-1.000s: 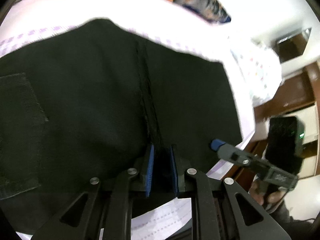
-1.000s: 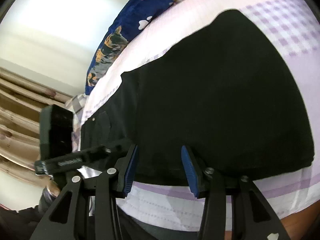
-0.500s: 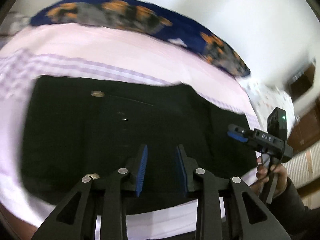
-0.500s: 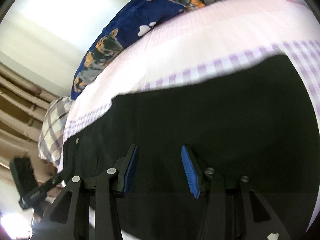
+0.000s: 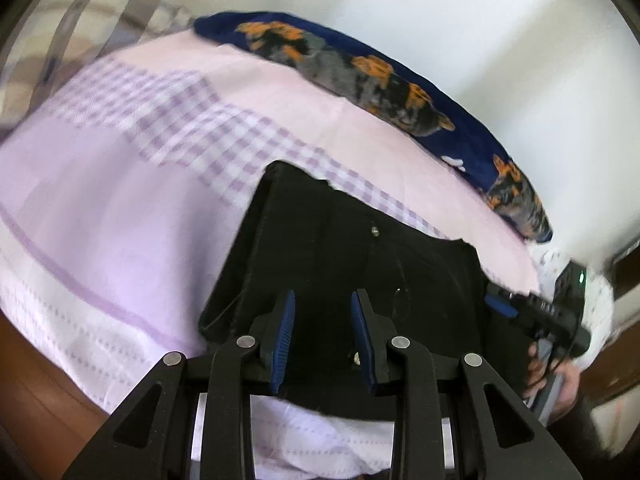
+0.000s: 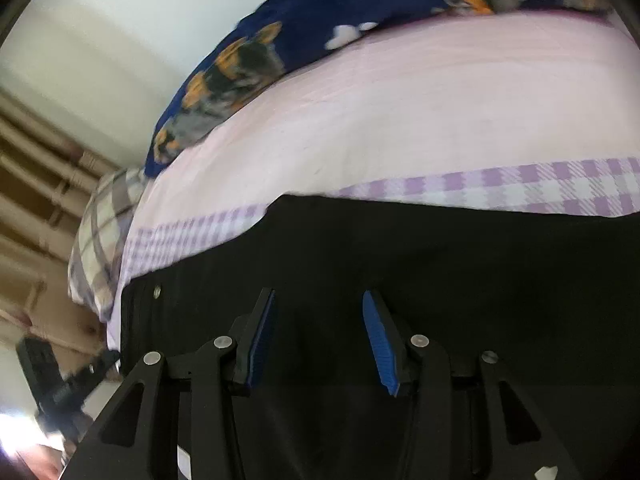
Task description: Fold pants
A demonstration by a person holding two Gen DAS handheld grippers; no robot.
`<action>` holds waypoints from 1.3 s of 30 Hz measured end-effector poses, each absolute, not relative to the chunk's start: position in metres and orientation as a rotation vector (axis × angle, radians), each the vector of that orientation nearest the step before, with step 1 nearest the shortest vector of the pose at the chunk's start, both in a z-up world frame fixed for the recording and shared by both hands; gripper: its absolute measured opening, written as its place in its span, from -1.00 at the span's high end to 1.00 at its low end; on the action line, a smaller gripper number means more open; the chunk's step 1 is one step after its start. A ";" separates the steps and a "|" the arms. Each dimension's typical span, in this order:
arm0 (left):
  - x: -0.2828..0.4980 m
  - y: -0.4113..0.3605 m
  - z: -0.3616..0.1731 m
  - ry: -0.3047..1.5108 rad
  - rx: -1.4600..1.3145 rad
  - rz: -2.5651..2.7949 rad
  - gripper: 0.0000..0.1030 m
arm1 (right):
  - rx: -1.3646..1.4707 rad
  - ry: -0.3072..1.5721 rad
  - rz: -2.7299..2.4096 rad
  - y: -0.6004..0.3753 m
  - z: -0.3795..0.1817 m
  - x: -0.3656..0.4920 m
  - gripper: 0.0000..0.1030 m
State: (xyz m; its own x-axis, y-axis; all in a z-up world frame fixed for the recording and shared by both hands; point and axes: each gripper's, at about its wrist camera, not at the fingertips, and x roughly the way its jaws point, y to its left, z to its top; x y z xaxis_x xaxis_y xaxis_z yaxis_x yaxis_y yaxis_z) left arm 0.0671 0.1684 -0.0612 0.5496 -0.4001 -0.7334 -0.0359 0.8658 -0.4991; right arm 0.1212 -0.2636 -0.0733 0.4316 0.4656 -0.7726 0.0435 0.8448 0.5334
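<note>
Black pants (image 5: pixel 360 248) lie folded into a compact stack on the lilac checked bedsheet (image 5: pixel 120 208), near the bed's front edge. My left gripper (image 5: pixel 322 336) is open and empty, its blue pads held over the near edge of the pants. My right gripper (image 6: pixel 318 340) is open and empty above the pants (image 6: pixel 440 272), which fill the lower half of the right wrist view. The right gripper also shows at the right of the left wrist view (image 5: pixel 532 312), held by a hand beside the pants.
A navy blanket with orange and grey dog print (image 5: pixel 360 72) lies along the far side of the bed against the white wall. A grey plaid pillow (image 6: pixel 100 236) sits at the bed's left end. Wooden floor (image 5: pixel 32 392) shows below the front edge.
My left gripper has let go of the pants and opened. Both grippers have drawn back and tilted up, so more of the bed and the blanket shows. The pants lie folded on the sheet.
</note>
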 end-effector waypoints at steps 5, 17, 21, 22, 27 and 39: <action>0.053 0.196 -0.070 1.009 -0.669 -0.248 0.34 | 0.551 1.076 0.299 -0.266 -0.057 0.100 0.16; 0.026 0.209 -0.089 0.997 -0.847 -0.254 0.06 | 0.632 1.034 0.317 -0.271 -0.035 0.059 -0.13; 0.025 0.209 -0.100 1.006 -0.861 -0.248 0.00 | 0.649 1.046 0.310 -0.269 -0.039 0.055 -0.15; 0.025 0.209 -0.104 1.008 -0.872 -0.245 0.00 | 0.650 1.048 0.306 -0.269 -0.040 0.054 -0.15; 0.033 0.206 -0.119 1.016 -0.898 -0.246 0.00 | 0.655 1.062 0.292 -0.269 -0.044 0.051 -0.15; 0.049 0.205 -0.122 0.951 -0.849 -0.203 0.43 | 0.654 1.077 0.280 -0.264 -0.048 0.053 -0.15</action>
State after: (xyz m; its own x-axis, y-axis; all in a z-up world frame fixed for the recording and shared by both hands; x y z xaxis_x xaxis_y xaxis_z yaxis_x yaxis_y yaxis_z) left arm 0.0490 0.2051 -0.1217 0.5897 -0.5015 -0.6331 -0.1998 0.6689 -0.7160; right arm 0.0532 -0.2639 -0.0482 0.4622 0.5144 -0.7223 0.0972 0.7802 0.6179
